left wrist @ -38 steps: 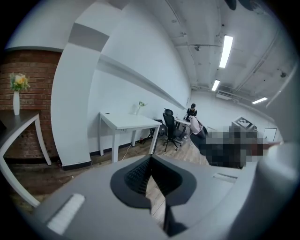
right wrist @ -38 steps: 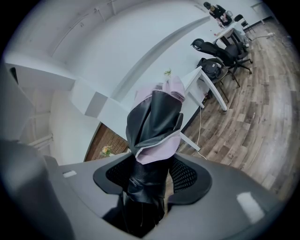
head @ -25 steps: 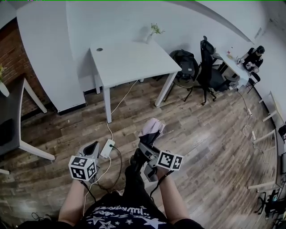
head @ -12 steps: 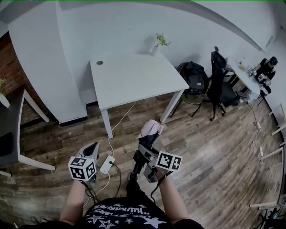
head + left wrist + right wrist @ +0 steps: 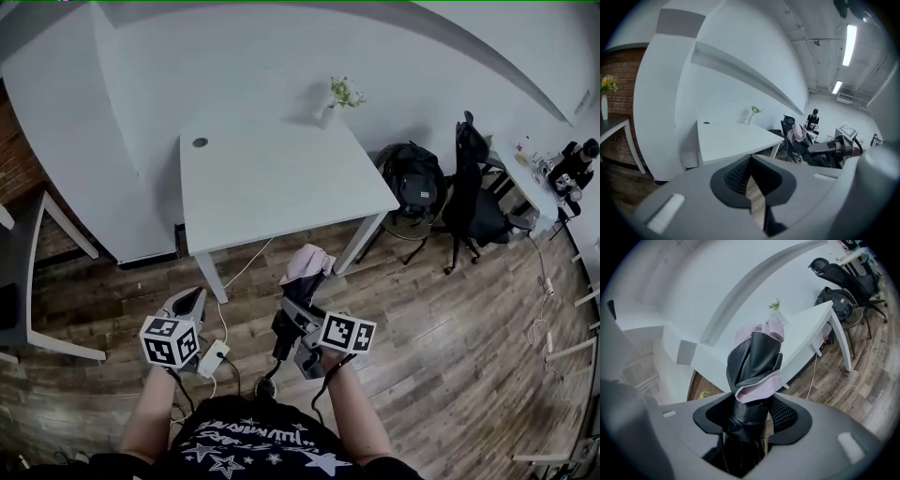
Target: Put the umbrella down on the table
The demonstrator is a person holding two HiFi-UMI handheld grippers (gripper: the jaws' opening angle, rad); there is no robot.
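The right tongs [image 5: 292,328] are clamped on the folded umbrella [image 5: 300,281]. In the right gripper view both ribbed pads [image 5: 785,414] press against the dark, wrapped part of the umbrella [image 5: 757,362] between the right tongs [image 5: 750,417]. The left tongs [image 5: 187,304] carry nothing. In the left gripper view the jaws of the left tongs [image 5: 750,180] meet at the tips, and only a thin wedge of floor shows between the pads.

The umbrella's long axis runs in line with the jaws of the right tongs. It points forward, away from the person and toward the bench [image 5: 272,169]. The loose pink and black fabric end leads, ahead of the fingertips. The opposite end runs back between the jaws into the tong body and is hidden there. In the head view that rear end is a dark shape beside the marker cube and is hard to make out.

From the left tongs, the umbrella [image 5: 799,132] shows small and off to the right, partly covered by the right tongs.

The umbrella is in the air, not on the bench. In the head view its pink end lies just short of the bench's near edge, above the wooden floor [image 5: 441,319]. The bench [image 5: 806,333] is ahead of both tongs. A small vase with a plant [image 5: 330,98] stands at its far corner.
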